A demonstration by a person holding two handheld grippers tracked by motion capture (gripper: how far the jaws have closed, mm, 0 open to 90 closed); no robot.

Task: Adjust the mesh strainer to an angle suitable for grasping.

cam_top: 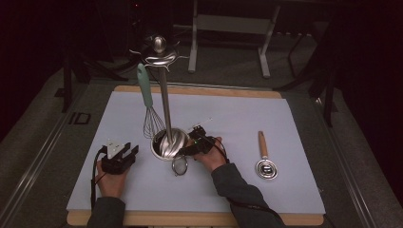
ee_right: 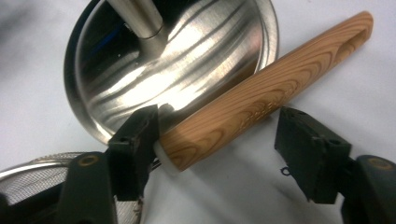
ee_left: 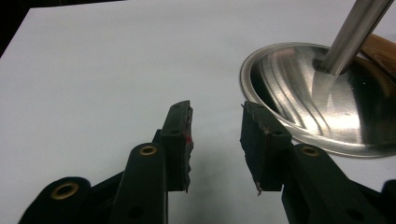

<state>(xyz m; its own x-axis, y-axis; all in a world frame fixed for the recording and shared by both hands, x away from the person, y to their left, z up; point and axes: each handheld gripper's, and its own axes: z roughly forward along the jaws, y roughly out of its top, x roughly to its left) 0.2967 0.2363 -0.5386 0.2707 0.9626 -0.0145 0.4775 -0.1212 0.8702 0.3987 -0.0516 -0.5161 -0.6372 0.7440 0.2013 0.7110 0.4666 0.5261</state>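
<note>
Beside the stand's steel base [ee_right: 173, 70] near the mat's middle, the right gripper [ee_right: 217, 154] brackets the strainer's wooden handle [ee_right: 266, 93] with jaws apart, not yet clamped, so lifting and hanging remain, while the left gripper [ee_left: 215, 140] rests wide and empty.

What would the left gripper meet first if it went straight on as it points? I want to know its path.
Likely nothing soon: ahead of the left gripper lies bare white mat. The steel stand base sits just right of that line, though depth is unclear.

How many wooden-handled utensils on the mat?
2: a strainer at the stand's base, handle between the right gripper jaws; a measuring spoon lying apart at right. None visibly hidden.
</note>
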